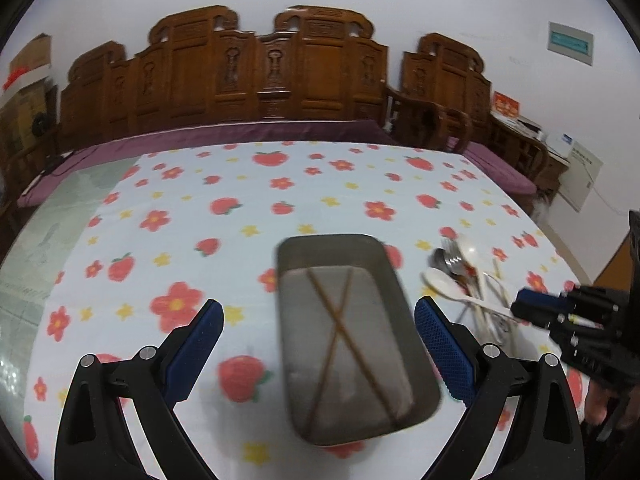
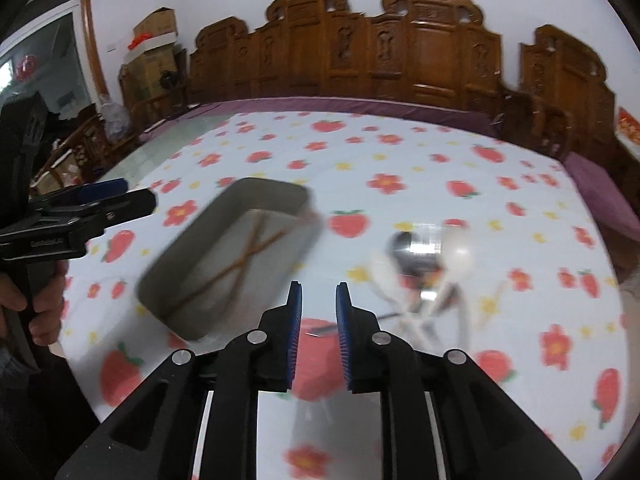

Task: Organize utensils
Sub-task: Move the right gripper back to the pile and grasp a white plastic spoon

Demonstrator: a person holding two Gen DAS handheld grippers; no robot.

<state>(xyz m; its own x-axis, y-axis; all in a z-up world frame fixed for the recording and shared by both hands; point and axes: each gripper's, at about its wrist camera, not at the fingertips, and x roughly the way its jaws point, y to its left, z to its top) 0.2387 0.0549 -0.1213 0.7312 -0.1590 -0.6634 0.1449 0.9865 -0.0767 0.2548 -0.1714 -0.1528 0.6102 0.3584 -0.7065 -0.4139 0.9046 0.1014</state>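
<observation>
A grey metal tray (image 1: pixel 332 242) lies on the flowered tablecloth with two brown chopsticks (image 1: pixel 344 320) crossed inside it. My left gripper (image 1: pixel 318 308) hangs wide open above the tray's middle, holding nothing. Right of the tray sits a loose pile of utensils (image 1: pixel 468 276): white spoons, a metal spoon and a fork. In the right wrist view the tray (image 2: pixel 192 232) with the chopsticks (image 2: pixel 248 252) is at the left and the utensil pile (image 2: pixel 424 264) at the right. My right gripper (image 2: pixel 319 286) is between them above the cloth, its jaws a narrow gap apart and empty.
The strawberry-and-flower tablecloth (image 1: pixel 180 216) covers most of the table; bare glass (image 1: pixel 36 248) shows at its left side. A carved wooden bench (image 1: pixel 256 76) with purple cushions stands behind. A hand (image 2: pixel 44 312) holds the left gripper's handle at the left edge.
</observation>
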